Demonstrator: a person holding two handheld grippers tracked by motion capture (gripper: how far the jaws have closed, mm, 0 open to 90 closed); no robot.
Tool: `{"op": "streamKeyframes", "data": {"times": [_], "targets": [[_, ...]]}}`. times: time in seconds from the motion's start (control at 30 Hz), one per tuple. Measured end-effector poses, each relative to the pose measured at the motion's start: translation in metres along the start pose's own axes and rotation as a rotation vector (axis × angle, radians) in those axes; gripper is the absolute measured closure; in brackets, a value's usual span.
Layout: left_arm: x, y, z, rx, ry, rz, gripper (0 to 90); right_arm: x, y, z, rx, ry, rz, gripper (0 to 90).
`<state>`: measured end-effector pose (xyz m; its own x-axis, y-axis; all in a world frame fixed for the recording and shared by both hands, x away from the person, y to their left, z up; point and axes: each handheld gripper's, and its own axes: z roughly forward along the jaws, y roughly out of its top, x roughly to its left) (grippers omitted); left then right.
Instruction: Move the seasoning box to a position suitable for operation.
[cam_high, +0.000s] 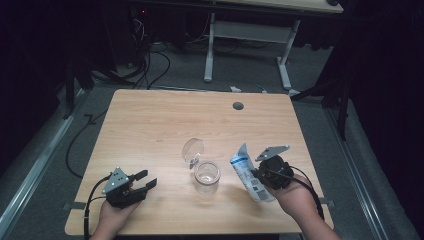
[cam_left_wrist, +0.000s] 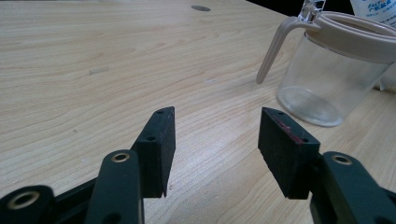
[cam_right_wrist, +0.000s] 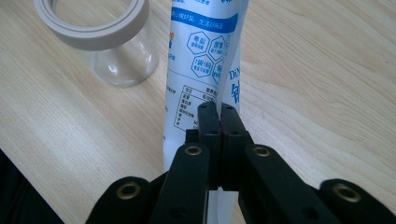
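While the white-and-blue pouch (cam_high: 248, 172) is pinched flat between the fully closed jaws of the right gripper (cam_right_wrist: 219, 126), it stands at the near right of the table (cam_high: 150, 125), its top edge leaning toward the glass jar (cam_high: 207, 176). The jar sits just left of the pouch, near the table's middle, with its hinged lid (cam_high: 193, 150) swung up and back, leaving the beige-rimmed mouth clear. The left gripper (cam_left_wrist: 215, 140) rests at the near left, apart from the jar, its jaws spread wide with nothing between them.

The step in hand appears to be bringing the pouch to the jar for filling. The next move likely calls for the left gripper to steady the jar, or to take hold of the pouch's top for opening, before the right gripper tips the pouch over the mouth. Whether the pouch is already opened cannot be told.
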<state>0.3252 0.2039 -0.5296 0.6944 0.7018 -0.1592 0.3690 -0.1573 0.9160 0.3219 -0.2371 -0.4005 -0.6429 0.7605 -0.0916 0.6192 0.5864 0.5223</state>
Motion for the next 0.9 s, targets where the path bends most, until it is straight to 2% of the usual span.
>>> {"op": "streamKeyframes", "data": {"times": [0.13,0.73,0.9], "targets": [[0.0,0.0,0.0,0.001,0.0,0.001,46.6,-0.003,0.003,0.001,0.023,0.017,0.011,90.0],[-0.001,0.0,0.0,-0.001,0.004,0.009,46.6,-0.005,0.016,0.001,0.144,0.025,-0.024,90.0],[-0.001,0.0,0.0,0.0,0.004,0.011,46.6,-0.006,0.018,0.0,0.159,0.034,-0.02,90.0]]}}
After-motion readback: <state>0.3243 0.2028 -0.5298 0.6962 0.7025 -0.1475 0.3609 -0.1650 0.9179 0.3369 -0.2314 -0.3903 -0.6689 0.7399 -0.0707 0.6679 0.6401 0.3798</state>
